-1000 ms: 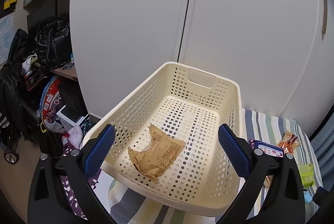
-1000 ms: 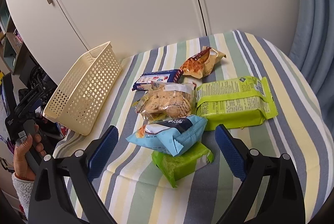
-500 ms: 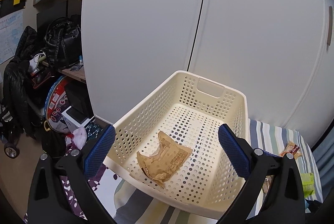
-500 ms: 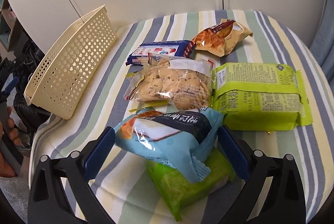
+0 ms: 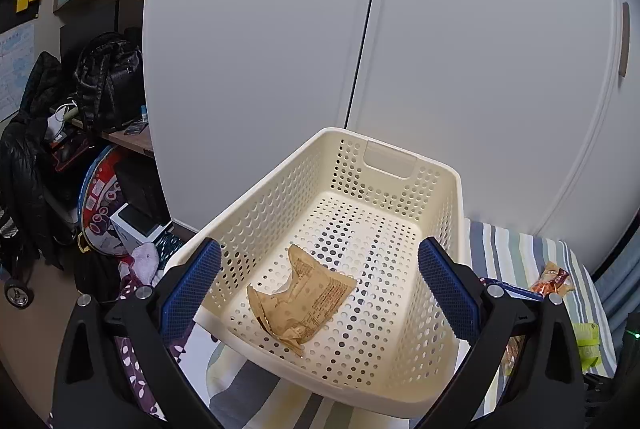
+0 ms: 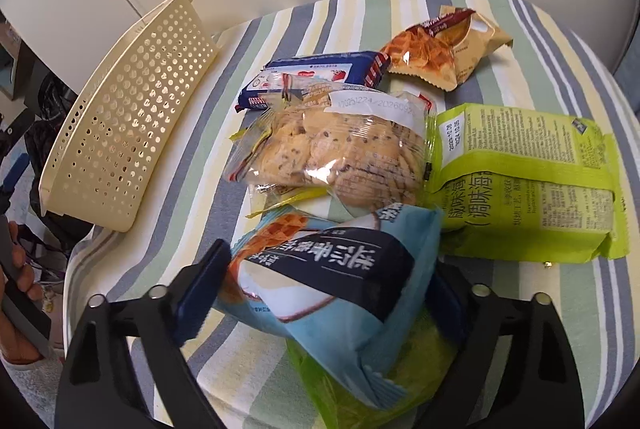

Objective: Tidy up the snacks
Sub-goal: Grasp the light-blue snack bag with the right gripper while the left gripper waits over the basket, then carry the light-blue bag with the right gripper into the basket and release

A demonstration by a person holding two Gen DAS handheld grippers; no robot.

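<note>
- The left gripper [image 5: 318, 285] hovers over the near end of the cream perforated basket [image 5: 452, 269], its blue pads wide apart with nothing between them.
- A crumpled brown snack wrapper [image 5: 302, 303] lies on the basket floor, toward the near left.
- The basket sits at the left edge of the striped counter [image 6: 192, 213], in front of white cabinet doors [image 5: 460, 49].
- The right gripper [image 6: 324, 293] is low over the snack pile, its pads apart on either side of the light-blue snack bag [image 6: 340, 285]; whether they touch it I cannot tell.
- Under that bag lies a small green packet [image 6: 400, 381].
- Just beyond sits a clear bag of cookies [image 6: 340, 153], with a blue biscuit pack [image 6: 320, 73] behind it.
- A large lime-green packet [image 6: 528, 181] lies to the right, and an orange-brown snack bag [image 6: 444, 49] at the far side.
- A hand [image 6: 16, 305] shows at the left edge of the right wrist view.
</note>
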